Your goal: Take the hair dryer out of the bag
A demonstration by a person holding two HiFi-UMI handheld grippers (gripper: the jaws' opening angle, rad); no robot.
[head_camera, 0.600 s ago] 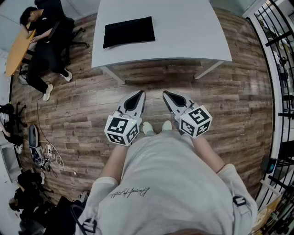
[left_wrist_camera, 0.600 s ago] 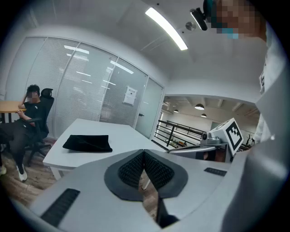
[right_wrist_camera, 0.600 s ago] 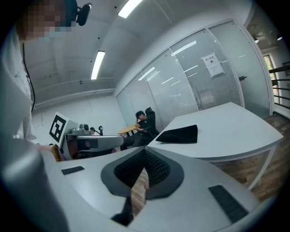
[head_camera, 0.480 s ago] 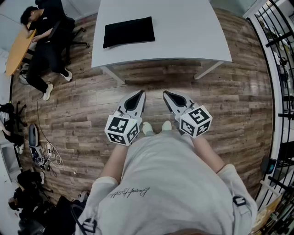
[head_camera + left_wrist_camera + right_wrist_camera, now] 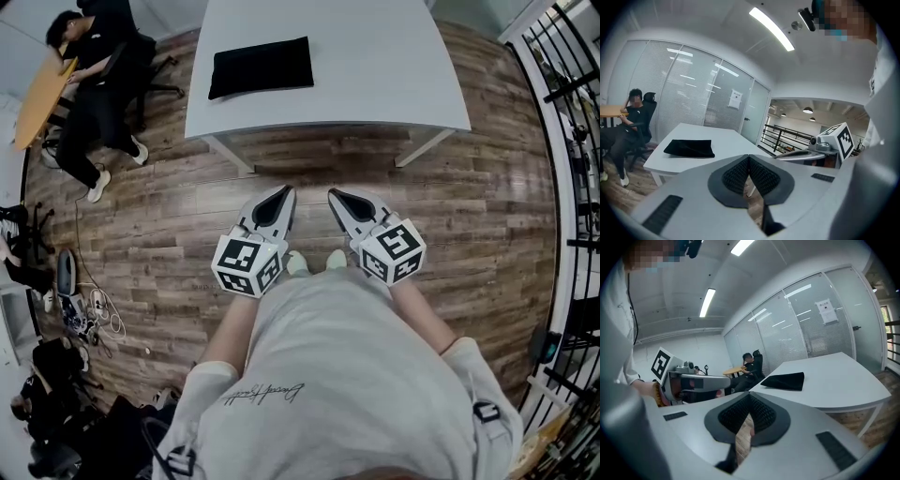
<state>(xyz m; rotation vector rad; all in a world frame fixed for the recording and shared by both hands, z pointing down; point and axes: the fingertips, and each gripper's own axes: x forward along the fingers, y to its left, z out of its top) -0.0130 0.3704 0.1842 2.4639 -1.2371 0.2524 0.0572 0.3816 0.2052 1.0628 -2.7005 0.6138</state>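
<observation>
A flat black bag point(image 5: 262, 67) lies on the white table point(image 5: 375, 66) ahead, toward its left side; it also shows in the left gripper view point(image 5: 689, 148) and the right gripper view point(image 5: 784, 380). No hair dryer is visible. My left gripper point(image 5: 278, 196) and right gripper point(image 5: 335, 197) hang side by side over the wooden floor, short of the table's near edge, close to the person's body. Both are shut with nothing between the pads. In the gripper views their tips point(image 5: 748, 157) point(image 5: 750, 395) point toward the table.
A seated person in black point(image 5: 89, 80) sits by a round wooden table point(image 5: 37, 98) at the far left. Cables and dark gear point(image 5: 80, 309) litter the floor at left. A black railing point(image 5: 572, 141) runs down the right side. Wooden floor lies between me and the table.
The right gripper has shifted slightly left and nearer; the view has drifted a little. The left gripper stays where it was.
</observation>
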